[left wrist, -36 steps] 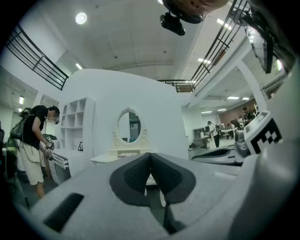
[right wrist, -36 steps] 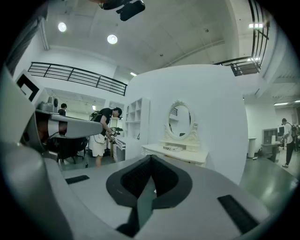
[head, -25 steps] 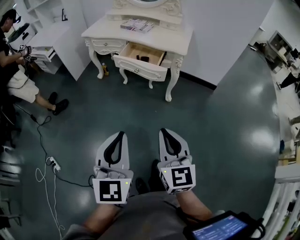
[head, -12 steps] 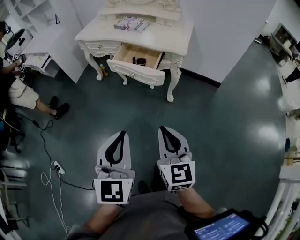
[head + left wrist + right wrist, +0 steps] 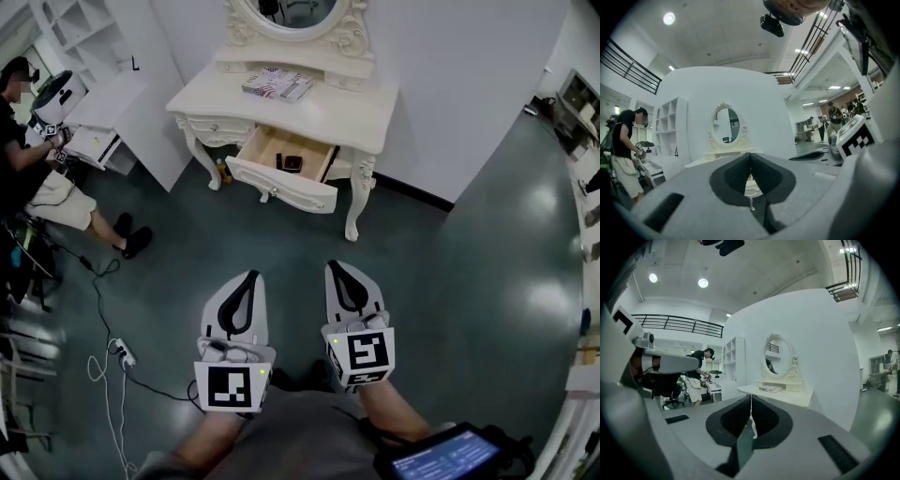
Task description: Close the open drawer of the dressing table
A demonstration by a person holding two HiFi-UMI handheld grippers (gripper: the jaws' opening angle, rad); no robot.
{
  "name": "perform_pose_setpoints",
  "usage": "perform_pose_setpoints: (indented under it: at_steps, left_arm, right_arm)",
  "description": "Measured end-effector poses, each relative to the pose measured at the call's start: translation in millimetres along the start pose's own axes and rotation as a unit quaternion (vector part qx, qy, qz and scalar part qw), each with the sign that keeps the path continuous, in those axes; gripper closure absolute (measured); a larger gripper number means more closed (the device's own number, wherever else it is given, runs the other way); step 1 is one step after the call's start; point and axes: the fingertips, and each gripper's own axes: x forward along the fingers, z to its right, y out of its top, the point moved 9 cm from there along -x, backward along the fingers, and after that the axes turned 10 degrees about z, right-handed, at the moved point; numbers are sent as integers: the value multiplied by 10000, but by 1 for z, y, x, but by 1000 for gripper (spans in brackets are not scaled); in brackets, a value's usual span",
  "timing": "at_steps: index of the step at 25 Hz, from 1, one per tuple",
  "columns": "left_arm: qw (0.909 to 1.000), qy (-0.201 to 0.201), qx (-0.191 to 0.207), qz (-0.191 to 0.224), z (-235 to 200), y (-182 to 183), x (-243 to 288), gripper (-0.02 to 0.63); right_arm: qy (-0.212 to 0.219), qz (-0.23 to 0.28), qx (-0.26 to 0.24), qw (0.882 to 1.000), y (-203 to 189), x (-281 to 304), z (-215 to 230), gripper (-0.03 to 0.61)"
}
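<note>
The white dressing table (image 5: pixel 361 117) stands against the far wall, with its middle drawer (image 5: pixel 281 187) pulled out. A small dark object (image 5: pixel 292 162) lies inside the drawer. Both grippers are held level over the dark green floor, well short of the table. My left gripper (image 5: pixel 251 275) is shut, with nothing between its jaws. My right gripper (image 5: pixel 335 265) is beside it, also shut and empty. In the left gripper view the table's oval mirror (image 5: pixel 726 126) shows straight ahead past the left gripper (image 5: pixel 750 154). The right gripper view shows the dressing table (image 5: pixel 783 391) ahead and slightly right of the right gripper (image 5: pixel 750 399).
A book (image 5: pixel 277 84) lies on the tabletop below the mirror (image 5: pixel 295 11). A person (image 5: pixel 33 159) works at a white desk and shelf unit (image 5: pixel 103 94) on the left. A power strip with cables (image 5: pixel 120 354) lies on the floor at left. A tablet (image 5: pixel 441 459) hangs at bottom right.
The dressing table has shifted lower in the head view and its mirror has come into sight. Both grippers stay shut, side by side, carried towards the table.
</note>
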Motion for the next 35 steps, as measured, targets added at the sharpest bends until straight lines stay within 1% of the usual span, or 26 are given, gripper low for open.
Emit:
perform_pose_setpoints:
  at_steps: [4,10,13,20,25,29,32,35]
  left_arm:
    - [10000,50,31,-60,-8,-5,10,598]
    - [9998,75,-126,-106,-33,-28,34,598]
    - [9995,28,-260,-159,-53,-43,58,598]
    - [9983,-325,-465,-145,-111,-72,132,598]
    - [9964,-676,-508,-52,-153,-84,178,598]
    - [9935,-944,-624,94,-181,-88,207,598]
    - [9921,-1023,-675,282,-198,-86,227,598]
    - [9912,-1074,-635,444,-211,-83,245,598]
  right_arm:
    - [39,2,37,10000,-4,15,3,563]
    - [84,-85,-10,9999,-18,49,3,563]
    - [-36,-156,13,9999,-26,73,6,563]
    - [-361,-192,138,9991,-36,154,12,563]
    - [-671,-208,60,9975,-39,210,11,563]
    - [-778,-130,-120,9968,-30,250,11,563]
    - [-894,-1,-242,9957,-19,270,11,563]
    - [-1012,128,-354,9942,-10,285,16,563]
